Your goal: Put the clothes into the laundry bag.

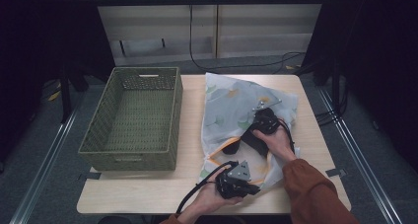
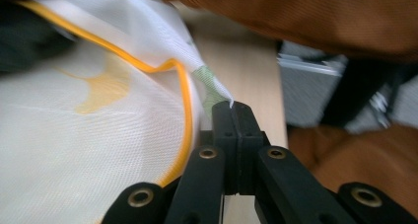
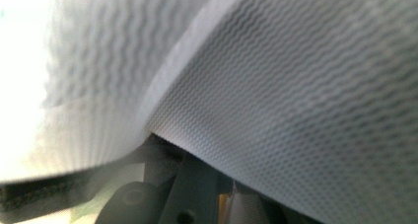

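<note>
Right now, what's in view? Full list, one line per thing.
mesh bag: one, white with orange trim and pale green and yellow print, right half of table, spread flat
dark item: one, black, at the bag's orange-trimmed edge, kind unclear
basket: one, green woven, left half of table
table: one, light wood
cables: a few, black, on the floor beyond the table
left gripper: black, near table edge, fingers shut on a bag corner
right gripper: black, on the bag, mesh draped over it
sleeve: orange-brown, right arm
</note>
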Available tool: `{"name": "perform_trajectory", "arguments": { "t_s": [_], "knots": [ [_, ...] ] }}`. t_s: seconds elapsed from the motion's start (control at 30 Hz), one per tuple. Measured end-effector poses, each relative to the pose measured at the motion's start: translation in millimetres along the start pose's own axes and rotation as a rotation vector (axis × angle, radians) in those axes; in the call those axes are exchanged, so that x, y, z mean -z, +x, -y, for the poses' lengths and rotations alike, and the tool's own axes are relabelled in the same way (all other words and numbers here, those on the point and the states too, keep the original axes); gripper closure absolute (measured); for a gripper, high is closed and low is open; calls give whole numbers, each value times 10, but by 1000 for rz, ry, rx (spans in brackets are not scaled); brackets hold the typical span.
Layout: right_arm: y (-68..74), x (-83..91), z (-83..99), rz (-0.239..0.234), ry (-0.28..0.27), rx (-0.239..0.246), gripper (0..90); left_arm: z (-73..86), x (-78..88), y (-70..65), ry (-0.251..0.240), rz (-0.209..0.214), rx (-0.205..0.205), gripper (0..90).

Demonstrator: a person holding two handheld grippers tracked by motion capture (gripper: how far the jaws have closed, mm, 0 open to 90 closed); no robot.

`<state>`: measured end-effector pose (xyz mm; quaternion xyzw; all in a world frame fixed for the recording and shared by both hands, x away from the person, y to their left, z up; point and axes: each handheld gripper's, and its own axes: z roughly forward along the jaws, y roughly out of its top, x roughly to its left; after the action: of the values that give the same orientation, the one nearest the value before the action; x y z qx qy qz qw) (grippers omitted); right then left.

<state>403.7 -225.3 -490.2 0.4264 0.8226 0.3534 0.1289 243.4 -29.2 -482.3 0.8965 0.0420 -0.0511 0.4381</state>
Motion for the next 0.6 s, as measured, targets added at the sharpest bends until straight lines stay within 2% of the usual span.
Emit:
{"name": "perform_trajectory", "arguments": {
  "t_s": [0.03, 0.07, 0.1, 0.13, 0.17, 0.2, 0.27, 0.3, 0.33, 0.37, 0.4, 0.43, 0.5, 0.53, 0.6],
  "knots": [
    [-25, 18, 22, -3, -9, -10, 886, -1, -33, 5, 7, -17, -6, 900],
    [-40, 39, 42, -16, -11, -18, 885, 4, -62, 12, 11, -30, 16, 900],
    [-46, 54, 63, -51, -13, -21, 885, 12, -99, 40, 30, -25, 12, 900],
    [-23, 91, 82, -48, -10, -10, 885, 22, -132, 41, 24, -35, 20, 900],
    [-8, 116, 94, -60, -11, -12, 885, 18, -140, 53, 55, -56, 16, 897],
    [2, 137, 108, -85, -17, -9, 885, 39, -179, 70, 51, -56, 39, 880],
    [64, 235, 138, -115, -27, 4, 884, 52, -191, 88, 82, -83, 35, 838],
    [73, 269, 148, -145, -38, 7, 884, 67, -193, 99, 81, -90, 53, 809],
    [96, 322, 161, -165, -50, 13, 884, 78, -190, 109, 74, -77, 66, 808],
    [116, 366, 172, -175, -56, 17, 884, 88, -186, 109, 63, -79, 62, 807],
    [147, 439, 193, -211, -70, 15, 883, 98, -187, 116, 49, -76, 61, 770],
    [167, 501, 216, -249, -86, 18, 883, 90, -152, 114, 74, -86, 65, 738],
    [264, 653, 266, -291, -108, 31, 883, 108, -125, 119, 59, -103, 72, 674],
    [296, 708, 278, -306, -118, 29, 883, 113, -107, 125, 61, -107, 87, 663],
    [372, 855, 308, -333, -142, 41, 884, 152, -70, 161, 54, -129, 97, 702]
  ]
}}
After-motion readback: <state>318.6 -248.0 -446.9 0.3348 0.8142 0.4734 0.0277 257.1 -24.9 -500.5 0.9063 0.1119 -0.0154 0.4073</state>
